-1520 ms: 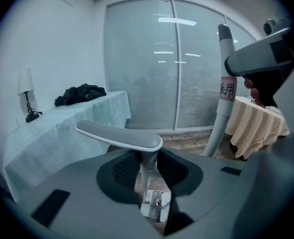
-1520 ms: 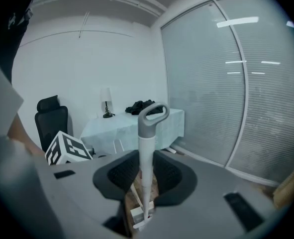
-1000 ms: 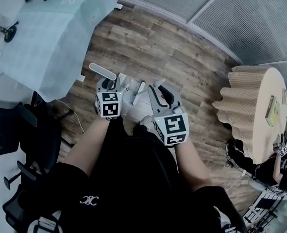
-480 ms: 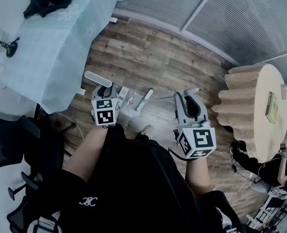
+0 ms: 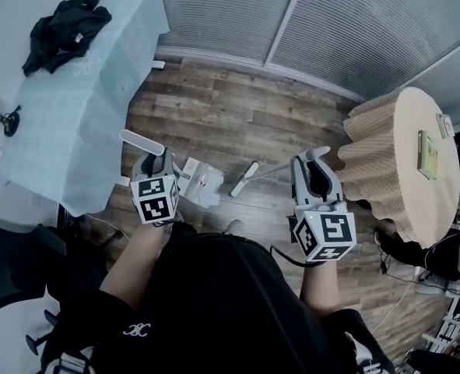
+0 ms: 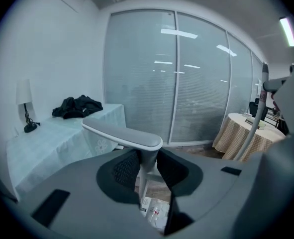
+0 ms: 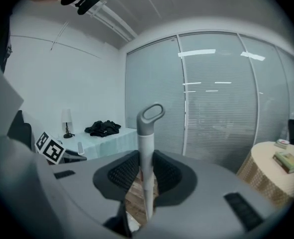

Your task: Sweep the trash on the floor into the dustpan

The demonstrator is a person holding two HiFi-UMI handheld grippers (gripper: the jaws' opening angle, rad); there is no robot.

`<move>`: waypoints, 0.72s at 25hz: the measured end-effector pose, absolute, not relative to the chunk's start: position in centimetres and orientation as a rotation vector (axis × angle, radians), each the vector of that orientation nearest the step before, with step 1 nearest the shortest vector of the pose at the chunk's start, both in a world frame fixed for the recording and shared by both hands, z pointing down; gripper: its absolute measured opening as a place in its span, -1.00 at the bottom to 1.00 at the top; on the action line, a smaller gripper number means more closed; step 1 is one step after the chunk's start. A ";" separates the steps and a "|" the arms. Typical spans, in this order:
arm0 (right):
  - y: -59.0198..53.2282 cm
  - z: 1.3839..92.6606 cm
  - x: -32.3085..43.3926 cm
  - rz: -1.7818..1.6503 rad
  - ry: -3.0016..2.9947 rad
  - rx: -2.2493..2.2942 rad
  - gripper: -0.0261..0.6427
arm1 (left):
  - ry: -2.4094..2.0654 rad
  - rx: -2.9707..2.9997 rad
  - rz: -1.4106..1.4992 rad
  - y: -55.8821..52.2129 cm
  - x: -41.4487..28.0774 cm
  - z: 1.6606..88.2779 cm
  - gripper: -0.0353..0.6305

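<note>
My left gripper point(image 5: 153, 164) is shut on the grey-white dustpan handle point(image 5: 142, 141), which shows as a flat bar across the jaws point(image 6: 124, 133) in the left gripper view. The white dustpan point(image 5: 199, 182) hangs below it over the wood floor, with paper trash point(image 6: 154, 211) lying in it. At the right, my right gripper point(image 5: 314, 164) is shut on the thin broom handle point(image 7: 146, 138), whose top ends in a loop. The broom head point(image 5: 245, 179) sits just right of the dustpan, a little apart from it.
A table with a pale blue cloth point(image 5: 74, 100) carries a black garment point(image 5: 62, 26) at the left. A round table with a beige cloth point(image 5: 405, 162) stands at the right. Blinds point(image 5: 323, 22) line the far wall, and a black chair point(image 5: 12, 263) is at the lower left.
My two grippers have moved apart. The right one went to the right with the broom, drawing the broom head away from the dustpan. The view now takes in more of the room.
</note>
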State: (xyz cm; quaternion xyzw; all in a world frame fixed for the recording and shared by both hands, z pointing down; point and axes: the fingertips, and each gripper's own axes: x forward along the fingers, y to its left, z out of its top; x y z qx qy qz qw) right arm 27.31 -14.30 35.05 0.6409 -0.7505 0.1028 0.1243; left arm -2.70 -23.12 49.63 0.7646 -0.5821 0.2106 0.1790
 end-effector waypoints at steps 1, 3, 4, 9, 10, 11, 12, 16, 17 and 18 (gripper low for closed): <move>-14.2 35.2 27.7 0.297 -2.175 1.874 -0.63 | -1.652 2.170 0.585 -23.4 -2.6 48.8 -0.57; -14.0 35.6 28.6 0.290 -2.147 1.892 -0.63 | -1.667 2.182 0.564 -23.7 -2.4 47.5 -0.57; -13.8 35.8 29.1 0.287 -2.129 1.904 -0.63 | -1.672 2.187 0.555 -23.8 -2.3 47.1 -0.57; -12.7 37.3 31.2 0.315 -2.039 1.970 -0.63 | -1.662 2.194 0.572 -24.0 -2.0 47.0 -0.57; -12.5 37.5 31.5 0.319 -2.030 1.982 -0.63 | -1.662 2.196 0.574 -24.0 -2.0 46.9 -0.57; -12.4 37.6 31.8 0.320 -2.026 1.993 -0.63 | -1.665 2.200 0.574 -24.0 -2.0 46.8 -0.57; -12.3 37.7 32.0 0.320 -2.025 2.002 -0.63 | -1.669 2.205 0.573 -24.0 -2.0 46.6 -0.57; -12.1 37.9 32.8 0.331 -2.026 2.020 -0.63 | -1.686 2.206 0.571 -24.1 -1.9 46.0 -0.57; -12.0 37.8 32.9 0.333 -2.030 2.020 -0.63 | -1.690 2.204 0.570 -24.0 -1.8 45.9 -0.57; -12.0 37.8 33.0 0.334 -2.037 2.017 -0.63 | -1.693 2.202 0.569 -23.9 -1.8 45.8 -0.57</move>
